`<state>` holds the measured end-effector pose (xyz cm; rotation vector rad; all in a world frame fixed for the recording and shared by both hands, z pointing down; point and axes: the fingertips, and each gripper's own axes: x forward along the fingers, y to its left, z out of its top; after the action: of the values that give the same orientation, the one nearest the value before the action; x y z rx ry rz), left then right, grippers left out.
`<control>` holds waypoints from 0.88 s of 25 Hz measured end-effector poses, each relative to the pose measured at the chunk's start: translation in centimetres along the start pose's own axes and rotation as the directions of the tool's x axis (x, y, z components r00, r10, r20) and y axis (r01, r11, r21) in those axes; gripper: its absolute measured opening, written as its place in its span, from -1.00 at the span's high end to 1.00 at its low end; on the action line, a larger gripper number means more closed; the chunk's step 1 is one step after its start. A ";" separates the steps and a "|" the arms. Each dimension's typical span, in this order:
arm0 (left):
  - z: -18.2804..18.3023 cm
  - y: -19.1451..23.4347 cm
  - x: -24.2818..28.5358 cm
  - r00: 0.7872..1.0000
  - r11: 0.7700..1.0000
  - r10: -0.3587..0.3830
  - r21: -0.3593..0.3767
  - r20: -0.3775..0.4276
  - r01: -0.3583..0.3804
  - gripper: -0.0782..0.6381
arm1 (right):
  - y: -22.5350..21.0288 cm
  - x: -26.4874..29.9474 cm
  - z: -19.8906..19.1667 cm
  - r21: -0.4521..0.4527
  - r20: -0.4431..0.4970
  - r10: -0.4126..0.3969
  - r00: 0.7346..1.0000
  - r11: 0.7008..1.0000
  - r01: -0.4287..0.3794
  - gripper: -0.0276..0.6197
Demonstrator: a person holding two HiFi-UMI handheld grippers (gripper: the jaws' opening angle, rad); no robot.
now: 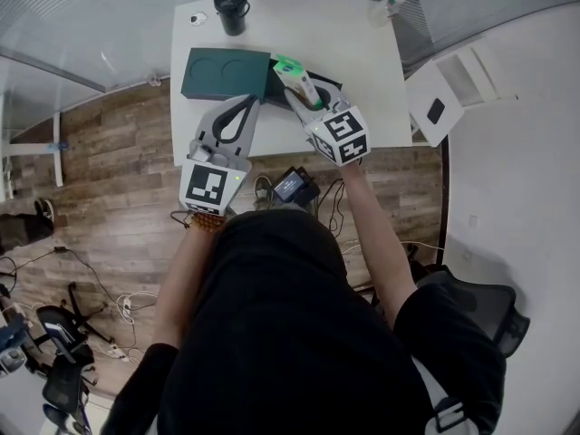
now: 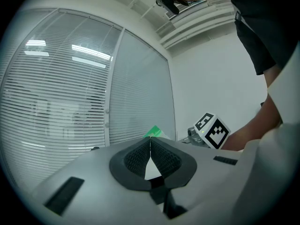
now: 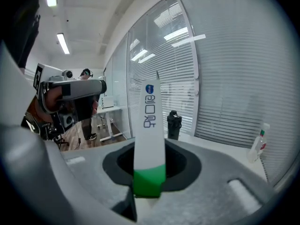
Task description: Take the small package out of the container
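The small package (image 1: 295, 78) is a narrow white pouch with a green end, and it hangs above the table. My right gripper (image 1: 308, 100) is shut on it. In the right gripper view the package (image 3: 149, 125) stands upright between the jaws of that gripper (image 3: 149, 150). The dark green container (image 1: 227, 72) lies on the white table (image 1: 362, 62), just left of the package. My left gripper (image 1: 251, 101) reaches to the container's near right corner. In its own view the left gripper (image 2: 150, 142) has its pads together with nothing seen between them.
A black cup (image 1: 230, 9) and a clear bottle (image 1: 388, 5) stand at the table's far edge; both, the cup (image 3: 174, 124) and the bottle (image 3: 259, 144), also show in the right gripper view. A white cabinet (image 1: 444, 98) stands right of the table. Window blinds lie beyond.
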<state>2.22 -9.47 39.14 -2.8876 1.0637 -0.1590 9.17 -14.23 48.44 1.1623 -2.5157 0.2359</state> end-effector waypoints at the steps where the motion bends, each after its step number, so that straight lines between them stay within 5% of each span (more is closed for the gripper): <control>1: 0.0 -0.1 0.0 1.000 1.000 0.002 -0.006 -0.002 -0.002 0.78 | 0.1 -0.2 0.5 -0.005 0.010 -0.001 1.000 1.000 0.001 0.65; 11: 0.7 -0.2 0.4 0.999 0.995 0.031 -0.093 -0.021 -0.033 0.78 | 0.7 -1.1 4.1 -0.014 0.096 -0.009 0.995 1.000 0.010 0.65; 22: 1.7 -1.1 0.8 1.000 0.999 0.025 -0.021 -0.009 -0.025 0.78 | 0.8 -3.8 9.2 -0.046 0.245 -0.029 0.969 0.998 0.042 0.64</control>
<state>3.68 -9.14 37.60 -2.8934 1.1085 -0.1597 8.57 -13.77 38.45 1.2842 -2.6900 0.0189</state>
